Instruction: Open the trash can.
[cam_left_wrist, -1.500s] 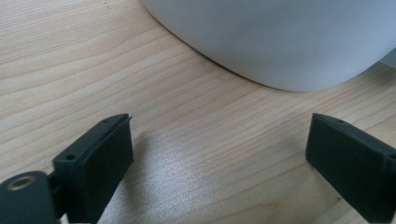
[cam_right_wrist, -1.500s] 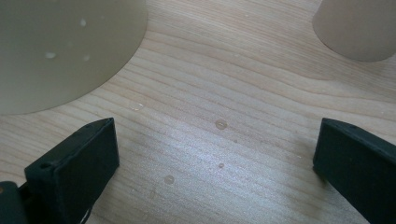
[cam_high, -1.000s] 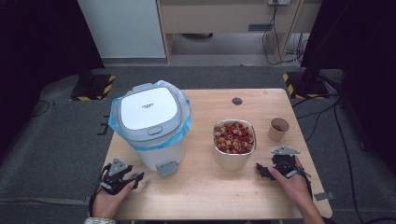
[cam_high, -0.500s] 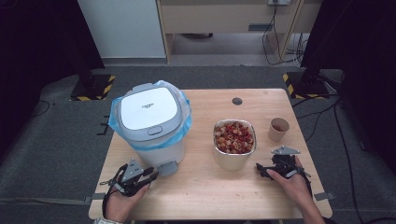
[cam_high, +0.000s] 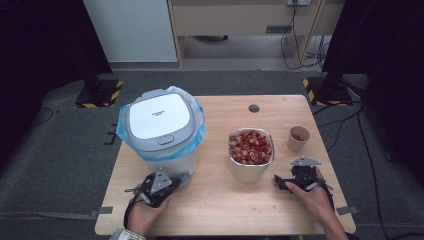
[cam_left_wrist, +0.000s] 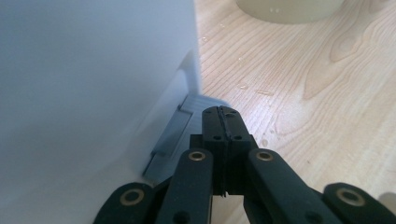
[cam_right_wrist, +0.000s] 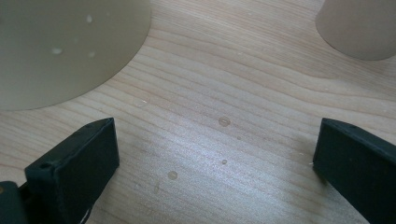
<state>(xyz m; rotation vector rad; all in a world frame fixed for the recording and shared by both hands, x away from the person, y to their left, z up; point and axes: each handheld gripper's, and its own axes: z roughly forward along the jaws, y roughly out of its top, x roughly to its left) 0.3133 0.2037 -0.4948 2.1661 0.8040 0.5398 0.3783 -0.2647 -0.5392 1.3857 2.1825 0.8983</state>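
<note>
**Ann:** While the left claw (cam_high: 172, 184) sits right at the foot of the white bin (cam_high: 162, 131), its jaws are pressed flat together, having just been closing, and there's nothing between them.

**Ben:** Agreed. In the left gripper view that claw (cam_left_wrist: 219, 112) has its tips just over the grey pedal (cam_left_wrist: 180, 128) at the bin's base, with the white wall (cam_left_wrist: 93, 84) close along one side. Whether the tips touch the pedal, I cannot tell.

**Ann:** Over on the right, the right claw (cam_high: 278, 181) rests low on the tabletop (cam_high: 220, 210), jaws spread wide.

**Ben:** Bare wood between them in the right gripper view (cam_right_wrist: 217, 154), a few water drops (cam_right_wrist: 224, 121) too.

**Ann:** Just beyond it stands the metal bowl (cam_high: 251, 154), full of red and pale ring-shaped pieces (cam_high: 250, 146).

**Ben:** And a small paper cup (cam_high: 299, 138) beside the bowl, to its right, a little apart.

**Ann:** Farther back, the bin's lid (cam_high: 157, 116) is down, a blue bag liner (cam_high: 197, 125) spilling out around the rim.

**Ben:** Then a small dark round spot (cam_high: 254, 108) near the far edge of the tabletop.
</note>
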